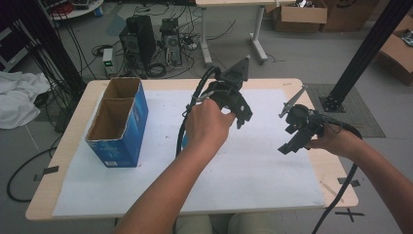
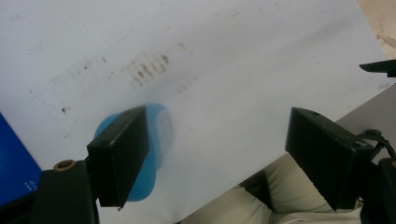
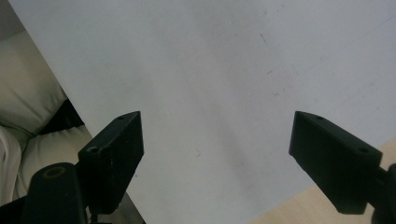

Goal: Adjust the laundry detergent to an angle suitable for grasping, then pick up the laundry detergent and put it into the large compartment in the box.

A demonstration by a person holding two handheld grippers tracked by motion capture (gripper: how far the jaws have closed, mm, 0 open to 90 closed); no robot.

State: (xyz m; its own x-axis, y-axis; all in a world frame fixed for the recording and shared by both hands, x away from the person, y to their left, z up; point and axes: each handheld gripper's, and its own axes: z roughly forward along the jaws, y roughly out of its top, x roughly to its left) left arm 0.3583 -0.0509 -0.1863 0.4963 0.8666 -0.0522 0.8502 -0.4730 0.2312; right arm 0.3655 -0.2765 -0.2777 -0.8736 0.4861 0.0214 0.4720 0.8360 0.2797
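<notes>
My left gripper [image 1: 242, 116] hangs above the middle of the white sheet [image 1: 253, 161], held in a hand. In the left gripper view it [image 2: 217, 126] is open, with nothing between its jaws. A light blue rounded thing [image 2: 159, 135] lies on the sheet below, blurred and partly hidden by one jaw. In the high view a sliver of it [image 1: 183, 142] shows beside the left wrist. My right gripper [image 1: 292, 142] hovers over the sheet's right side. Seen in its own view, it [image 3: 217, 126] is open and empty over bare sheet.
An open blue cardboard box [image 1: 119, 122] with two compartments stands on the table's left side; its wall [image 2: 14, 158] shows in the left gripper view. The wooden table edge [image 3: 299, 210] runs close to the right gripper. A black post [image 1: 365, 53] rises at the back right.
</notes>
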